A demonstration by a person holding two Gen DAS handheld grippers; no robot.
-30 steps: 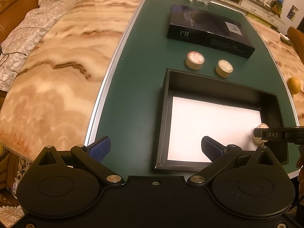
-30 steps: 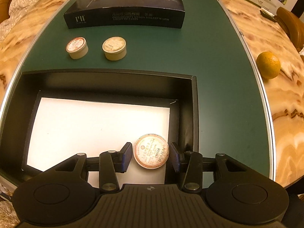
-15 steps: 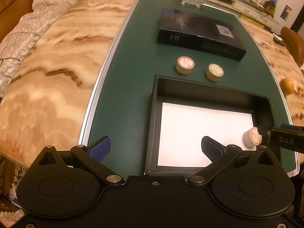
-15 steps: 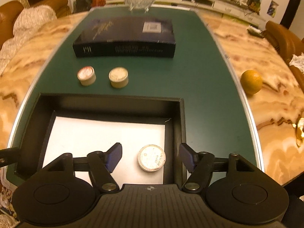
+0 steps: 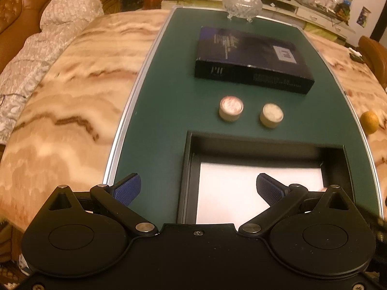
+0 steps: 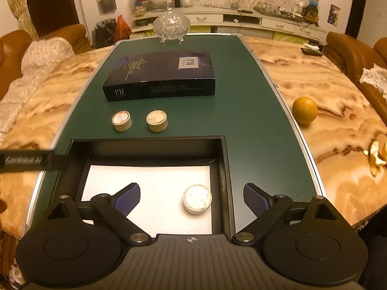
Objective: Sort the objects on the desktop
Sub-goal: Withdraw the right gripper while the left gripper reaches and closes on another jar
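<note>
A black open box (image 6: pixel 225 169) with a white floor sits on the green mat; it also shows in the left wrist view (image 5: pixel 187 169). One round cream tin (image 6: pixel 197 199) lies inside it at the right. Two more tins stand on the mat beyond the box: a red-topped tin (image 6: pixel 121 120) (image 5: pixel 231 108) and a pale-topped tin (image 6: pixel 157 120) (image 5: pixel 271 115). My right gripper (image 6: pixel 191 198) is open and empty, raised above the box near the tin inside. My left gripper (image 5: pixel 197 188) is open and empty over the box's left edge.
A dark flat carton (image 6: pixel 160 77) (image 5: pixel 251 58) lies behind the tins, with a glass bowl (image 6: pixel 171 25) at the mat's far end. An orange (image 6: pixel 304 110) and peel (image 6: pixel 377 154) lie on the marble table (image 6: pixel 338 120) to the right. Sofas surround the table.
My right gripper let go of the tin inside the box, opened wide and pulled back and up. My left gripper also drew back and up.
</note>
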